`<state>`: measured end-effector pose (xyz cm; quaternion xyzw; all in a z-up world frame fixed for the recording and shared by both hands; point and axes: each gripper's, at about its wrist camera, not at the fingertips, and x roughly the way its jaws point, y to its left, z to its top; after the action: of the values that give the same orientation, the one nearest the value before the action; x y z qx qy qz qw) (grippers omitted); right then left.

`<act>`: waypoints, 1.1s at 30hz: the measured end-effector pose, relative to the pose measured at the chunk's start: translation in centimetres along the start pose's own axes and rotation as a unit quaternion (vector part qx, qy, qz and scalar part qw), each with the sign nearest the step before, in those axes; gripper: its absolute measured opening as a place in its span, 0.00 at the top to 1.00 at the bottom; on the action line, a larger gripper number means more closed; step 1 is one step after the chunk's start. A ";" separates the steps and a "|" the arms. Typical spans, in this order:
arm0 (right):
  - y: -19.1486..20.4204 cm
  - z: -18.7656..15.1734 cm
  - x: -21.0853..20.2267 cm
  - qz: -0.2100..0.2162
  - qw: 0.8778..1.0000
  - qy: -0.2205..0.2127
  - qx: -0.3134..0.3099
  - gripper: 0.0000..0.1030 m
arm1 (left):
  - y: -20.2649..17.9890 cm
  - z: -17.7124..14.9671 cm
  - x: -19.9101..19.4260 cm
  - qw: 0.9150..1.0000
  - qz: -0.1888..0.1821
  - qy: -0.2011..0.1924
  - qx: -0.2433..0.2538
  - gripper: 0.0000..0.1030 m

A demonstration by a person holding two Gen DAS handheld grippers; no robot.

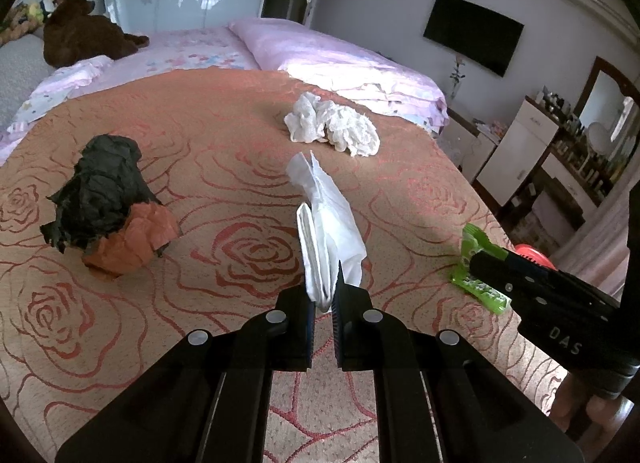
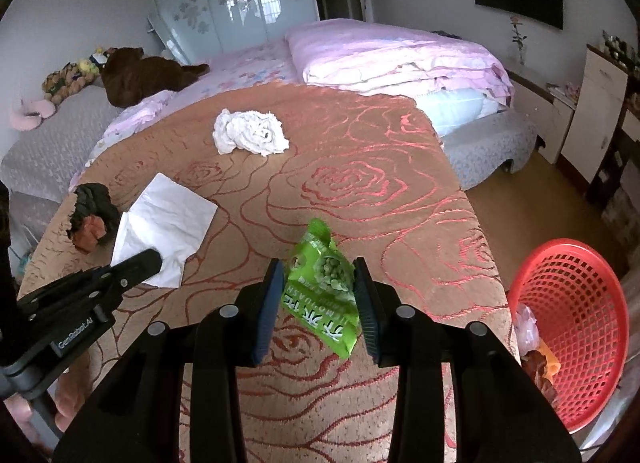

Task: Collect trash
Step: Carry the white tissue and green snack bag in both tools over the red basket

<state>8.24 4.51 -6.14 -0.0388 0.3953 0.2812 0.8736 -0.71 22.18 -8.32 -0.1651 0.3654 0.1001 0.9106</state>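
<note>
Trash is scattered over a rose-patterned orange bedspread (image 1: 200,135), and two pieces are already gripped.

Seen from the left wrist, the left gripper (image 1: 323,303) is pressed together on a white tissue (image 1: 332,231), which is pinched at its lower end and stands up limply above the jaws. A crumpled black-and-orange paper wad (image 1: 108,207) lies on the bedspread to the left, well apart. A crumpled white paper towel (image 1: 332,123) lies further back, near a folded pink quilt (image 1: 320,55). At the right edge, the other gripper is seen holding something green.

Seen from the right wrist, the right gripper (image 2: 318,291) is closed partway on a green snack packet (image 2: 324,287), whose sides are squeezed between the blue pads (image 2: 268,299). A red mesh basket (image 2: 580,327) stands on the floor at lower right, beside the bed, with some rubbish already inside.

All remaining pieces are judged light, soft and easily crushed. The packet film is probably slippery, so a hold across its middle seems safest. The wads would likely be taken best across their bulk, since loose edges may tear or slip free.
</note>
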 end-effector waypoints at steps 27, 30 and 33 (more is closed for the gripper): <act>-1.8 0.6 -5.5 0.007 0.998 -0.060 0.027 0.66 | -3.4 1.0 -4.2 0.998 -0.028 -0.047 0.042 0.94; -2.4 0.8 -6.1 0.002 0.997 -0.066 0.032 0.66 | -4.2 1.1 -4.1 0.997 -0.033 -0.045 0.051 0.93; -3.0 0.9 -6.8 -0.004 0.997 -0.072 0.035 0.66 | -5.1 1.1 -4.1 0.997 -0.038 -0.044 0.060 0.94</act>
<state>6.78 -0.84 -1.16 0.0106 0.3411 0.2660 0.9016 -1.46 17.64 -3.56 -0.1191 0.3242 0.0508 0.9371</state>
